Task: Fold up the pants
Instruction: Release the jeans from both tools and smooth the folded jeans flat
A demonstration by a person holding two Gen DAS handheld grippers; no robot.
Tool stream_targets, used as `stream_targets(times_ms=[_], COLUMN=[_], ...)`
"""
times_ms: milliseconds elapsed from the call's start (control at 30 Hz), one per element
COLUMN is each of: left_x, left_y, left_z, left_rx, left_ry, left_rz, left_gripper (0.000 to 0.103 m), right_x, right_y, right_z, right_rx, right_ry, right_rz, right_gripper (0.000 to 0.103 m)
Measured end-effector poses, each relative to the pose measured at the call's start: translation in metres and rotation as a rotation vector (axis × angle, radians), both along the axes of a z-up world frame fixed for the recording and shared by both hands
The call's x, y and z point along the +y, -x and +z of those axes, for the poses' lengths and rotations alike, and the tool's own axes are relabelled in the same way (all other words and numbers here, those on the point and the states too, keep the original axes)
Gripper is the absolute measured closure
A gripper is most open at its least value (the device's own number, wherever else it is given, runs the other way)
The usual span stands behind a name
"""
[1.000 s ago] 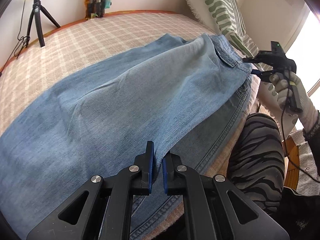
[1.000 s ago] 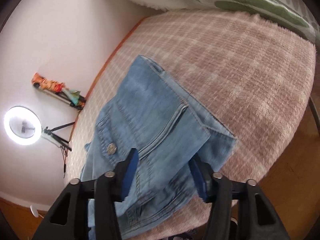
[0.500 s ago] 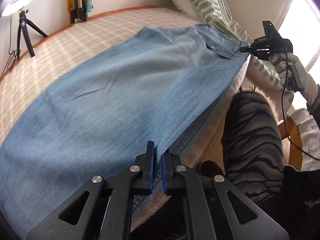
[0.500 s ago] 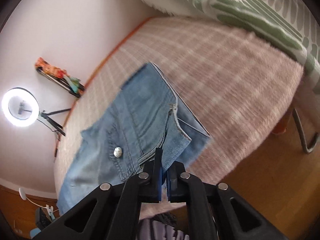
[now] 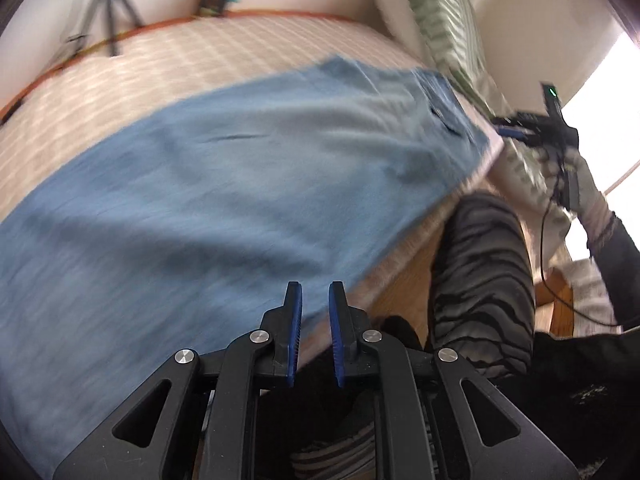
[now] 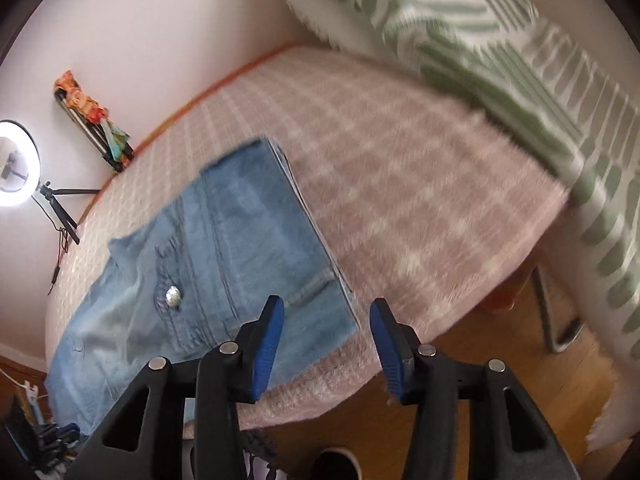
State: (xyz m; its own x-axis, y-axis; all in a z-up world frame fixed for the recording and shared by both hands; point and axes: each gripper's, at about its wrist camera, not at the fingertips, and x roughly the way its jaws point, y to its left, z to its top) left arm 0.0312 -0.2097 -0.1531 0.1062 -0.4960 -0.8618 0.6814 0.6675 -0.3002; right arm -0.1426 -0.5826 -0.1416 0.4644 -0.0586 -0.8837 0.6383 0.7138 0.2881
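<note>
Light blue jeans (image 5: 208,184) lie flat along the front edge of a bed, folded in half lengthwise. In the right wrist view the waistband end (image 6: 240,256) with its metal button (image 6: 173,295) lies near the bed's corner. My left gripper (image 5: 314,300) is slightly open and empty, just off the jeans' near edge. My right gripper (image 6: 326,320) is wide open and empty, just short of the waistband corner; it also shows in the left wrist view (image 5: 516,130) beyond the waistband.
The bed has a pink checked blanket (image 6: 400,168). Green striped pillows (image 6: 500,40) lean at the bed's head. A ring light on a tripod (image 6: 16,164) stands by the far wall. The person's zebra-striped leg (image 5: 480,272) stands at the bed's front edge on the wooden floor.
Both grippers have let go of the jeans and pulled back. The jeans now lie flat on the bed, and both jaws have opened, the right one wide.
</note>
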Motion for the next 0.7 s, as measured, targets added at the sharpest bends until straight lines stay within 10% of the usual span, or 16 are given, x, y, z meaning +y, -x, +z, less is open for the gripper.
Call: stream_targets(times_ms=[333, 700], left_x=[0.015, 0.001], left_y=[-0.007, 0.012], left_z=[-0.012, -0.034], left_rx=[-0.012, 0.028], left_ry=[0.043, -0.01], left_rz=[0.147, 0.109], left_gripper=[0.091, 0.091], right_x=[0.054, 0.1], right_y=[-0.117, -0.247], right_z=[0.04, -0.02], right_rx=[-0.161, -0.147], right_ry=[0.07, -0.094], right_rz=[0.384, 0.697], right_gripper=[0.049, 0.036])
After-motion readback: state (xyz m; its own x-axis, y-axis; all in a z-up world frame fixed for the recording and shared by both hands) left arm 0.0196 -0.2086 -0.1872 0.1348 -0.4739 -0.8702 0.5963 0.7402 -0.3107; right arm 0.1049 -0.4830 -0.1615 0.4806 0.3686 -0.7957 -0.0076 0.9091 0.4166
